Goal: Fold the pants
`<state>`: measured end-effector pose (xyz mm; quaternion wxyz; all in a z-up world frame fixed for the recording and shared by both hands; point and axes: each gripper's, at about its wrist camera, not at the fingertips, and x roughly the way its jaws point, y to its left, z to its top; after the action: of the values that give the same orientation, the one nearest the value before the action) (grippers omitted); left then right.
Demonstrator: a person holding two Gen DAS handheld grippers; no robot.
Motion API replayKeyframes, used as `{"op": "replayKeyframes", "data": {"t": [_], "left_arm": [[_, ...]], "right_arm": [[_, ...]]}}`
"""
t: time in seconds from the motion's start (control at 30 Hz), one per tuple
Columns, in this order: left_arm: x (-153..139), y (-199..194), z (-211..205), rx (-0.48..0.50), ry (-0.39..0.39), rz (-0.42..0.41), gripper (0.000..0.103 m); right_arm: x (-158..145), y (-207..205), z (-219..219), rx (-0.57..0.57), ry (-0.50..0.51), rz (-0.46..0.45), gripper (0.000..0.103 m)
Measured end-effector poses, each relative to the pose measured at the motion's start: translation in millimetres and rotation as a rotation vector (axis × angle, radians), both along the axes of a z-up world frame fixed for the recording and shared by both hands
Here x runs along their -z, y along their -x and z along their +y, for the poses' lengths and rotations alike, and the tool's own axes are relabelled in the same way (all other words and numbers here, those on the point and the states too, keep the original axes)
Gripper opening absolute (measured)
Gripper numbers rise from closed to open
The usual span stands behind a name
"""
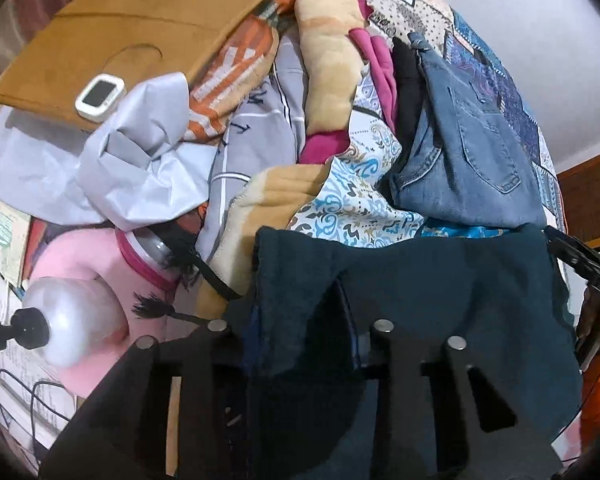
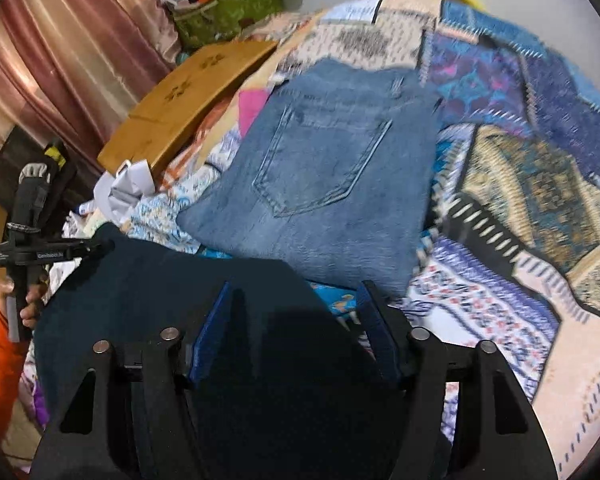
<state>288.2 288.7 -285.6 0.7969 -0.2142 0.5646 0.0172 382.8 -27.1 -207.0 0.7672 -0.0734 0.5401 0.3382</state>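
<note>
Dark teal pants point(image 1: 420, 280) hang raised between both grippers over a patterned bedspread point(image 2: 540, 184). My left gripper point(image 1: 300, 320) is shut on the pants' edge; the cloth drapes over its fingers and hides them. In the right wrist view the pants point(image 2: 160, 288) lie between and over the fingers. My right gripper point(image 2: 292, 320) has its blue pads point(image 2: 212, 332) spread apart, with cloth between them. The left gripper point(image 2: 32, 240) shows at that view's left edge, holding the pants' far corner. Folded blue jeans point(image 2: 324, 184) lie on the bed just beyond; they also show in the left wrist view point(image 1: 468, 140).
A wooden lap board point(image 1: 140, 32) with a small white device point(image 1: 100, 96) lies at the back left. Crumpled grey paper point(image 1: 140, 160), a pink bottle point(image 1: 112, 280), a beige blanket point(image 1: 328, 60) and magenta cloth crowd the bed's left side. Pink curtains point(image 2: 60, 60) hang behind.
</note>
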Motion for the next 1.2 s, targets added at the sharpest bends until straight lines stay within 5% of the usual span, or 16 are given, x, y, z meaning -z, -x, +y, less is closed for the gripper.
{"op": "replayKeyframes", "data": {"t": [0.1, 0.17, 0.23, 0.33, 0.5, 0.77, 0.97, 1.2], "left_arm": [[-9, 4, -6, -0.017, -0.128, -0.019, 0.029], [-20, 6, -17, -0.02, -0.287, -0.05, 0.029], [-27, 4, -27, -0.012, -0.407, -0.072, 0.03], [-21, -6, -32, 0.007, -0.484, -0.053, 0.03], [-3, -14, -28, 0.031, -0.424, 0.019, 0.035], [-46, 32, -34, -0.027, -0.418, -0.063, 0.065], [-64, 66, -43, -0.039, -0.393, -0.083, 0.078], [-57, 105, -55, -0.068, -0.295, -0.039, 0.081]], "right_arm": [[5, 6, 11, -0.036, 0.025, -0.016, 0.037], [3, 8, 15, -0.051, 0.045, -0.047, 0.022], [2, 8, 15, -0.058, 0.051, -0.061, 0.019], [2, 9, 15, -0.055, 0.067, -0.083, 0.019], [-10, 20, 14, -0.05, 0.095, -0.137, 0.022], [-39, 61, -6, -0.085, 0.084, -0.221, 0.047], [-52, 97, -24, -0.087, 0.072, -0.267, 0.053], [-48, 136, -47, -0.073, 0.066, -0.275, 0.057]]}}
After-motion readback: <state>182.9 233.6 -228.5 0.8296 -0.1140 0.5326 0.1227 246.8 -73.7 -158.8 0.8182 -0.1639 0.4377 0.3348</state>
